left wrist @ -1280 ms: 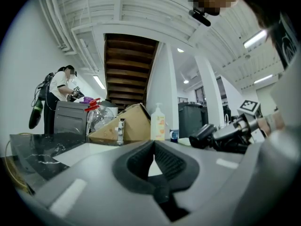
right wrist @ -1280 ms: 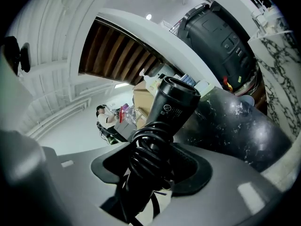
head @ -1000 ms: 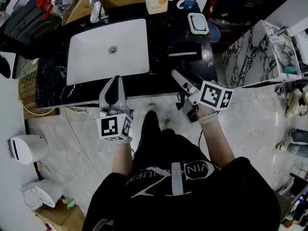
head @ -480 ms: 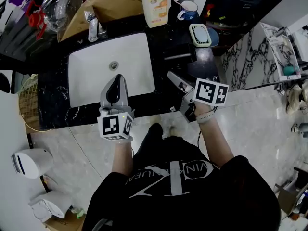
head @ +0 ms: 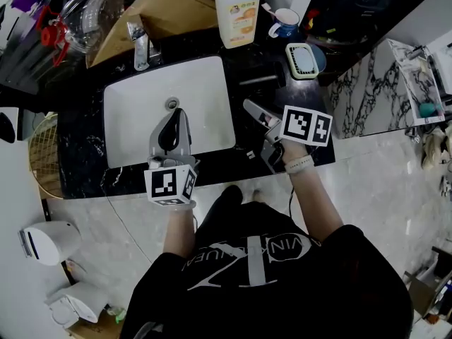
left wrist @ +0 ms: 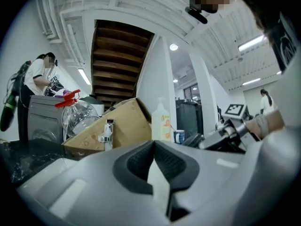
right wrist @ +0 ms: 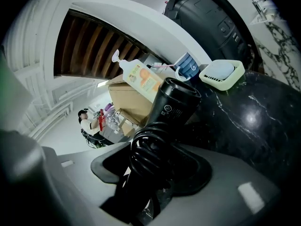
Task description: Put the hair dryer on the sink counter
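My right gripper (head: 260, 115) (right wrist: 155, 159) is shut on a black hair dryer (head: 263, 83) (right wrist: 175, 100), gripping it by the handle where its cord is coiled. The barrel points ahead, over the black sink counter (head: 85, 168) just right of the white basin (head: 205, 90). Whether the dryer touches the stone I cannot tell. Over the front part of the basin my left gripper (head: 171, 126) (left wrist: 153, 147) is level and shut, with nothing in it.
Along the back of the counter stand a faucet (head: 141, 41), a cardboard box (head: 176, 9), a soap bottle (head: 240, 2), a mug (head: 286, 21) and a green soap dish (head: 302, 60). A clear water jug (head: 92, 13) sits back left. A marble wall borders the right.
Both grippers have moved forward from over the floor to over the counter: the left is now above the basin, the right carries the hair dryer over the stone beside it.
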Demonstrator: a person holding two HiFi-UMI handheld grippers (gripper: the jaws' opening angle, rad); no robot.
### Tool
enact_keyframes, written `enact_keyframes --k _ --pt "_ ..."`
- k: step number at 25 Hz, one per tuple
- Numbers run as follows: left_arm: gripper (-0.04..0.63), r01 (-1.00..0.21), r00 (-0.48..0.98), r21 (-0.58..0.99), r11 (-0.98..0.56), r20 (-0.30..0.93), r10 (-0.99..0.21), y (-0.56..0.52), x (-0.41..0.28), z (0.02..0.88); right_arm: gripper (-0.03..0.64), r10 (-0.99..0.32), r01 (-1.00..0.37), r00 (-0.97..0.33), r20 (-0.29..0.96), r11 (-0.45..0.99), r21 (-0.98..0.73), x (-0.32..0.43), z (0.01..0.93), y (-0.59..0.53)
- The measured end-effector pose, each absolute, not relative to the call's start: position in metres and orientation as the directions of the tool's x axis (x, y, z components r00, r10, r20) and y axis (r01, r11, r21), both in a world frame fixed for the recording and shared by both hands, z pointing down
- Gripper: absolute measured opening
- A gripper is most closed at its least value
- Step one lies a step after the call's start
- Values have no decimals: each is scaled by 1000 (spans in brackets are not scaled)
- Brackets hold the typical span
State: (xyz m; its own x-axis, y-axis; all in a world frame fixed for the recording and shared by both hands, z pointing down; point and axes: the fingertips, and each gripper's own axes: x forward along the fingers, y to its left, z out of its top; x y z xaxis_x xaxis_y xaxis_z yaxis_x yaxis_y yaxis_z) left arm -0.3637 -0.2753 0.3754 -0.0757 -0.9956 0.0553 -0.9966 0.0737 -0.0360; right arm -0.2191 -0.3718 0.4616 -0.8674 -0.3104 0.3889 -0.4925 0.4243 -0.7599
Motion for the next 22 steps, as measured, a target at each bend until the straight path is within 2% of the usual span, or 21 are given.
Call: enact_keyframes --k 12,22 --pt "0 -996 -92 -3 92 49 -995 -285 -385 373 272 -305 -514 -857 416 448 -731 -238 464 -398" --pt "0 -996 -86 9 86 48 -995 -286 -379 374 276 -290 -519 -854 433 396 -758 -226 470 -408"
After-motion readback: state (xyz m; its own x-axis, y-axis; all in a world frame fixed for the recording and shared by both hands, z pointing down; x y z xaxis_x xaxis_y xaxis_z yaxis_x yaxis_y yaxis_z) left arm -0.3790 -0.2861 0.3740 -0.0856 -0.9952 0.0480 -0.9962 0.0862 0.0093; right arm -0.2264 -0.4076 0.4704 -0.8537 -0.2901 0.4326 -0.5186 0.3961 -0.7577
